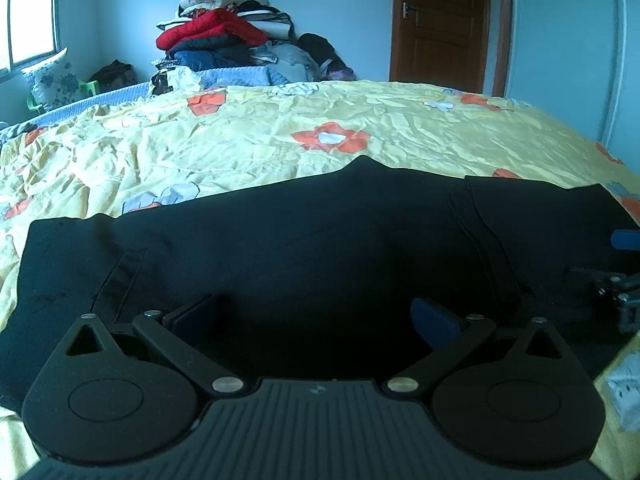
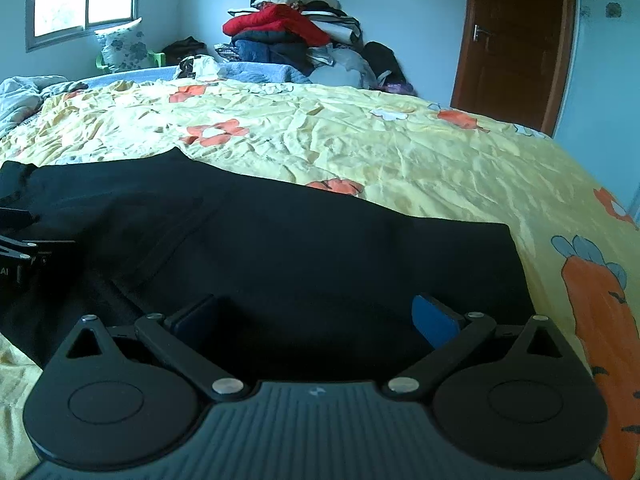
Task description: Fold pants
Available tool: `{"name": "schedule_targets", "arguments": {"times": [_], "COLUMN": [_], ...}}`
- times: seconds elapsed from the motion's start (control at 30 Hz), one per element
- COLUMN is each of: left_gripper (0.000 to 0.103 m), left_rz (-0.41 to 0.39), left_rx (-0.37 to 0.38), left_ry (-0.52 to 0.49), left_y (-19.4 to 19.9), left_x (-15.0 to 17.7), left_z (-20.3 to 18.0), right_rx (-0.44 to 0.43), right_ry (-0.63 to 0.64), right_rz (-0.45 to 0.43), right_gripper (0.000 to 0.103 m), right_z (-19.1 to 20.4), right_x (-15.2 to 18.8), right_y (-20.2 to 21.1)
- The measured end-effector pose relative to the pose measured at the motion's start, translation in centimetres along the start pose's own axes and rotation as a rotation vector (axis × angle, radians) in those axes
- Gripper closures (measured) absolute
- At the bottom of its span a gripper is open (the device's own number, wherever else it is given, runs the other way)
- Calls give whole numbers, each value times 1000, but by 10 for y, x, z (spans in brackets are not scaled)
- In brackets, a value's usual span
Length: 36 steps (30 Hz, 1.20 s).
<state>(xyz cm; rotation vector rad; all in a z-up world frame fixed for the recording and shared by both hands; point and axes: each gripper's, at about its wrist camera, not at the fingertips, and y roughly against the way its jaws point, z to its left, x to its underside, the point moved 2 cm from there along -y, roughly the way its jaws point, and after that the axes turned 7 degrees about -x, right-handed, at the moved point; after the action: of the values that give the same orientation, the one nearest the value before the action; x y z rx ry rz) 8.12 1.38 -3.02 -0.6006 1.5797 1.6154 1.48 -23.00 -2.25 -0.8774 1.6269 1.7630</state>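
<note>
Here, in the left wrist view, the black pants [image 1: 300, 240] are seen spread flat across the near part of the bed [image 1: 280, 136], on its yellow flowered cover, apparently laid out lengthwise so that a fold can be made. The left gripper [image 1: 316, 320] is held low over the near edge of the cloth with its jaws spread wide and nothing between them, probably in readiness for a pinch at the hem side. A pocket seam is visible at the left, and part of the other gripper at the far right. In the right wrist view, the right gripper [image 2: 316, 320] is likewise held wide and empty above the pants [image 2: 280, 248], whose straight end lies at the right. The fabric appears dark, smooth and only lightly creased.
</note>
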Motion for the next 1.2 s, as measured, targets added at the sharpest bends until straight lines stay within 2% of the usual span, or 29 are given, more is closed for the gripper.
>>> {"name": "schedule_targets", "arguments": {"times": [0.1,0.2,0.3,0.37,0.43,0.53,0.6,0.67,0.8,0.93,1.1,1.2], "left_gripper": [0,1,0,1,1,1,1,1,1,1,1,1], "left_rz": [12,7,41,51,16,-9,16,25,39,99,168,193], "left_rx": [19,35,69,107,111,40,-10,-62,-75,-5,203,300], "left_ry": [-16,-85,-85,-24,60,167,224,302,471,630,823,904], "left_y": [14,18,18,23,33,49,56,67,87,94,81,69], "left_x": [4,11,8,4,3,4,6,11,22,37,54,60], "left_z": [-1,-6,-2,11,31,72,102,133,185,217,233,235], "right_rx": [1,20,44,58,59,-45,-86,-131,-245,-367,-360,-311], "right_ry": [8,45,91,104,123,214,328,455,680,785,906,974], "right_rz": [6,-48,-14,0,-13,-159,-234,-274,-249,-207,-178,-163], "right_gripper": [0,0,0,0,0,0,0,0,0,0,0,0], "right_z": [2,7,13,16,24,52,83,117,188,244,290,309], "right_x": [-3,0,2,-1,-9,-22,-30,-35,-34,-27,-15,-8], "right_y": [8,13,6,6,12,34,43,45,32,22,5,-9]}}
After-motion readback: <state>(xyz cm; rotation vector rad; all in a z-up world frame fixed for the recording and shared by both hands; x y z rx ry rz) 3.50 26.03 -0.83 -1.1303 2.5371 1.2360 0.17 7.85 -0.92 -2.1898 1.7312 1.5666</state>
